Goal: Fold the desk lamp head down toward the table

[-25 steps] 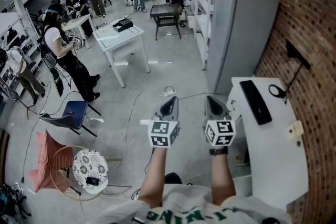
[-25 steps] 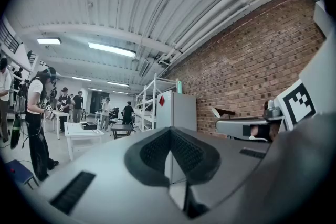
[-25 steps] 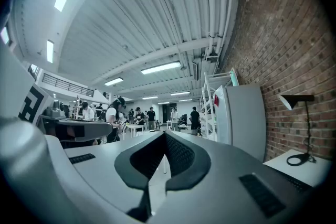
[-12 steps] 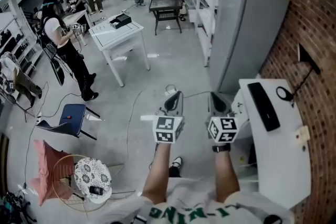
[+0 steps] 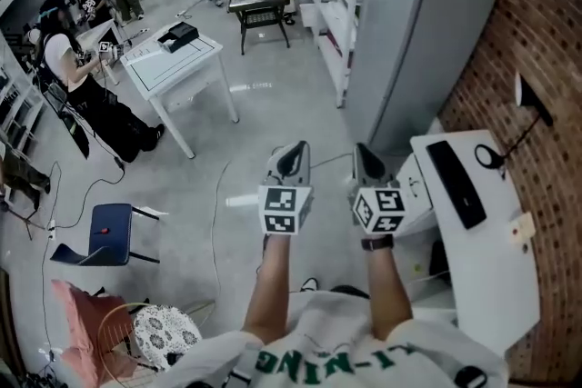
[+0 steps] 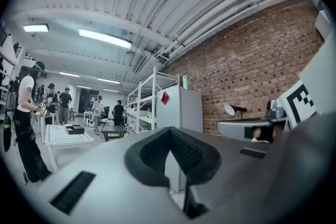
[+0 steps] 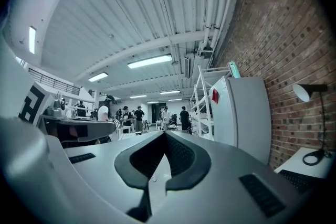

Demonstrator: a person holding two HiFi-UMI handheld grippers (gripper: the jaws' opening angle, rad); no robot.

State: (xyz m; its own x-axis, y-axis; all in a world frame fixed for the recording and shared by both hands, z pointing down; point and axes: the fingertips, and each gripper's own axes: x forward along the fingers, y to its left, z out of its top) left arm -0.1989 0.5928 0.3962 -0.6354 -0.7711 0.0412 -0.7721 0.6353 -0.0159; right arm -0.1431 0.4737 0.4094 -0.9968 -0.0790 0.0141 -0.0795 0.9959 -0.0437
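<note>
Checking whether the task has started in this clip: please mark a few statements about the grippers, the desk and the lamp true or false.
1. The left gripper and the right gripper are both shut and empty. True.
2. The right gripper touches the desk lamp. False: it is held out over the floor, apart from the lamp.
3. A black keyboard lies on the white desk. True.
4. The lamp's head is folded down onto the desk. False: it stands raised on its arm.
</note>
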